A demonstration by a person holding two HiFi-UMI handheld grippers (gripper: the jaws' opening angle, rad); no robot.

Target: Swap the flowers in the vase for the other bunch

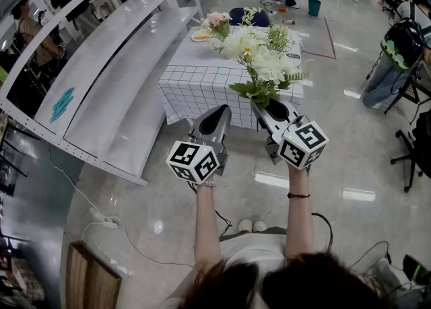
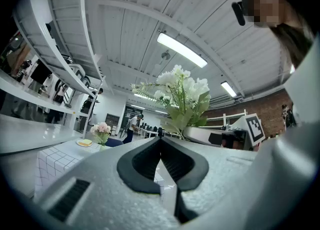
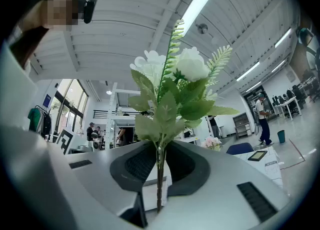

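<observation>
My right gripper (image 1: 259, 104) is shut on the thin stem (image 3: 159, 174) of a white bunch (image 1: 262, 58) with green leaves, which stands up from the jaws. The same white bunch (image 3: 175, 73) fills the right gripper view. Beside it, my left gripper (image 1: 224, 109) is shut with nothing in it, its pads (image 2: 160, 139) meeting. Ahead stands a table (image 1: 195, 82) with a checked cloth. A vase of pink flowers (image 1: 217, 21) sits at its far left corner, and the pink flowers (image 2: 101, 130) show small in the left gripper view. Both grippers hover in front of the table's near edge.
A plate with something yellow (image 1: 201, 35) lies next to the vase. A blue chair (image 1: 246, 15) stands behind the table. A long white shelf rack (image 1: 114, 65) runs along the left. A cable and socket strip (image 1: 101, 217) lie on the floor at the left.
</observation>
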